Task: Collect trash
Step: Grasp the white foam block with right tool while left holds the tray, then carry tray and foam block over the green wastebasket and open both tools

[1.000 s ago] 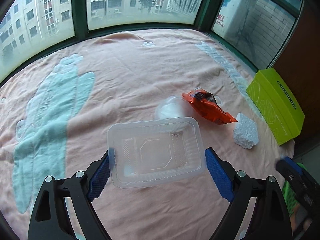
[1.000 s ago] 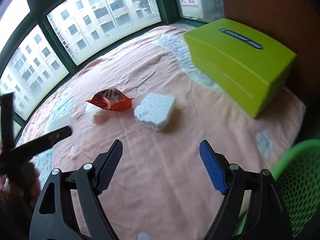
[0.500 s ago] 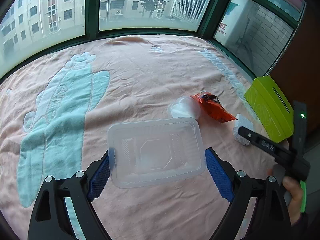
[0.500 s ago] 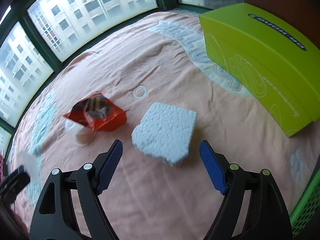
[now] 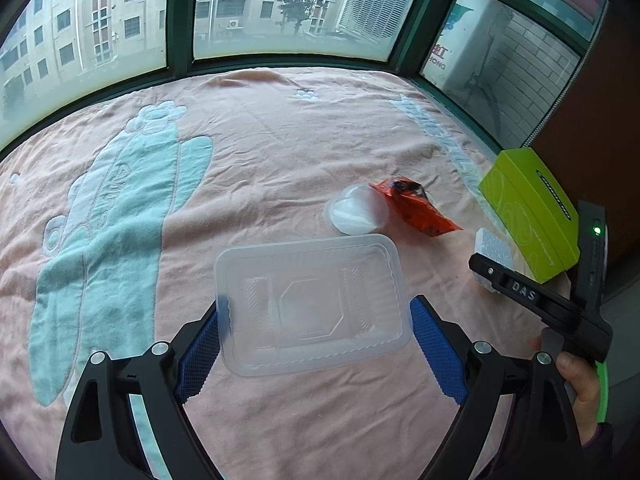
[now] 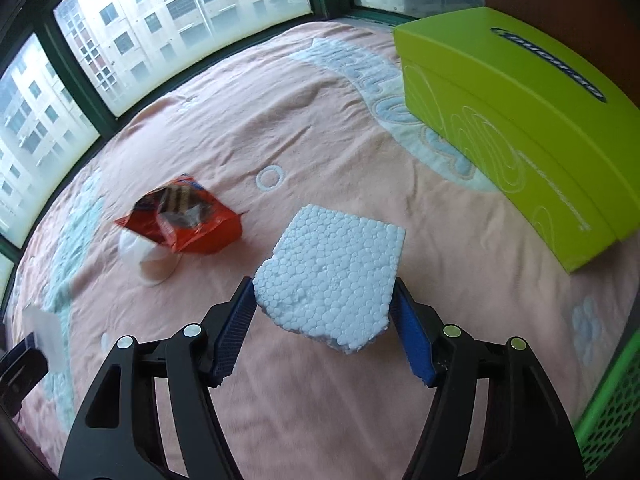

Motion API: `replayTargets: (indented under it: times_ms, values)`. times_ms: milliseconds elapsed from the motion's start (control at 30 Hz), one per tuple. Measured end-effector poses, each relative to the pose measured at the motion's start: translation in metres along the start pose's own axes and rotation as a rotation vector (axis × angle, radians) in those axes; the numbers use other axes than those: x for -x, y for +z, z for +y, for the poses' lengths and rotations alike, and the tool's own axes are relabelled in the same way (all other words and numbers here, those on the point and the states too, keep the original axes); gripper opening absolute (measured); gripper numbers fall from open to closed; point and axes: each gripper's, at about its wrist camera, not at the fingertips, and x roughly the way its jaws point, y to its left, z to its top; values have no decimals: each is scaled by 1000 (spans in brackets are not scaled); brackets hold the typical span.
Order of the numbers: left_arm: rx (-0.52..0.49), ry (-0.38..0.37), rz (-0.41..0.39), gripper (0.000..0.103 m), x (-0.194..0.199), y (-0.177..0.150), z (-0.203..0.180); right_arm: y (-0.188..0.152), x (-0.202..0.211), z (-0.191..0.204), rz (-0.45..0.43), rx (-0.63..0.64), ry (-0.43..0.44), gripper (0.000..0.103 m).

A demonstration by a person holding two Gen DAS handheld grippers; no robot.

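Observation:
My left gripper (image 5: 314,312) is shut on a clear plastic food container (image 5: 308,276), one blue pad at each short end, held above the pink blanket (image 5: 260,148). My right gripper (image 6: 323,286) is closing on a white foam block (image 6: 332,260); its pads meet the block's two sides. The left wrist view shows that block (image 5: 494,248) partly hidden behind the right gripper's black finger. An opened orange snack wrapper (image 6: 184,220) and a small clear cup (image 6: 148,260) on its side lie together left of the foam.
A lime-green box (image 6: 520,100) stands at the blanket's right edge. A green mesh basket (image 6: 608,400) shows at the lower right. Windows with green frames border the far side. A hand (image 5: 576,380) holds the right gripper.
My right gripper moved forward and down over the foam block, and its jaws narrowed onto the block's sides. The left gripper kept hold of the container and drifted slightly.

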Motion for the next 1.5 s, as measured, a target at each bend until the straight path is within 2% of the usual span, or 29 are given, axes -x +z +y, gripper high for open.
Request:
replayTargets:
  times_ms: [333,767,1133,1500]
  values:
    - [-37,-56,-29,86,25,-13,-33,-45,72,-22,-47,-18,38,67]
    - [-136,-149,-29,86,48,-44,-100,-109,153,-75,-111,-91,-49,67]
    - [-237,-231,-25,86,60,-62,-163,-150,192,-139,-124,-201,-142,68]
    - [-312,-271,-14,86,63,-73,-205,-175,214,-184,-141,-298,-198,68]
